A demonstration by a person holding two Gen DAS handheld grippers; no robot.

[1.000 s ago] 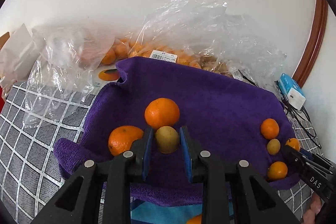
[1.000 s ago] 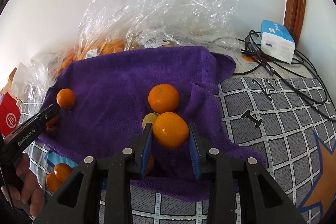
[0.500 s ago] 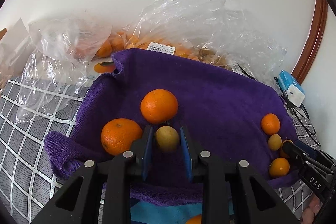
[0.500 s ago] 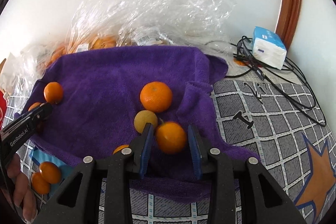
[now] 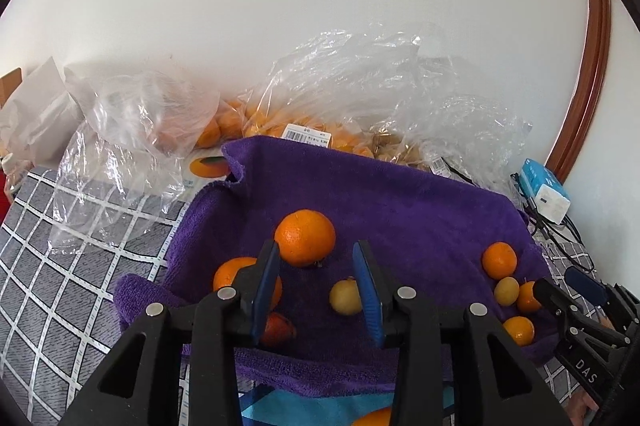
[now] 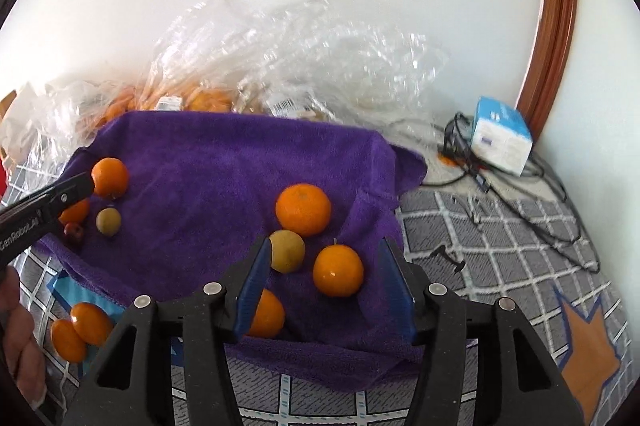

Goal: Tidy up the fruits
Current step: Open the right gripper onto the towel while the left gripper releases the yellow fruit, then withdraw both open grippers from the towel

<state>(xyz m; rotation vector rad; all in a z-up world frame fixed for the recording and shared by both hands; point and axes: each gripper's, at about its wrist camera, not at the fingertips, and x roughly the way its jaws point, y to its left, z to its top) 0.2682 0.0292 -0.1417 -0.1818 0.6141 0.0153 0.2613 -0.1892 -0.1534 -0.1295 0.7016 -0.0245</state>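
A purple towel (image 5: 400, 210) carries the fruit. My left gripper (image 5: 317, 253) hangs over its near left part with its jaws opening. A small yellow fruit (image 5: 345, 296) lies loose on the towel between them, close to the right pad. A large orange (image 5: 305, 237) sits just beyond, another orange (image 5: 236, 274) lies behind the left finger, and a small red fruit (image 5: 280, 330) is nearer. My right gripper (image 6: 325, 242) is over the towel's near right part, jaws opening. An orange (image 6: 338, 270) rests between them, untouched, beside a yellow fruit (image 6: 286, 251) and a large orange (image 6: 303, 209).
Clear plastic bags (image 5: 360, 98) with more oranges pile up against the wall behind the towel. A blue-and-white box (image 6: 502, 134) and black cables (image 6: 540, 194) lie at the right. Two oranges (image 6: 82, 330) sit off the towel at the near left, by a person's hand.
Both grippers have opened. The left let go of the small yellow fruit and the right let go of the orange; both fruits now lie on the towel. The right gripper drew back slightly.
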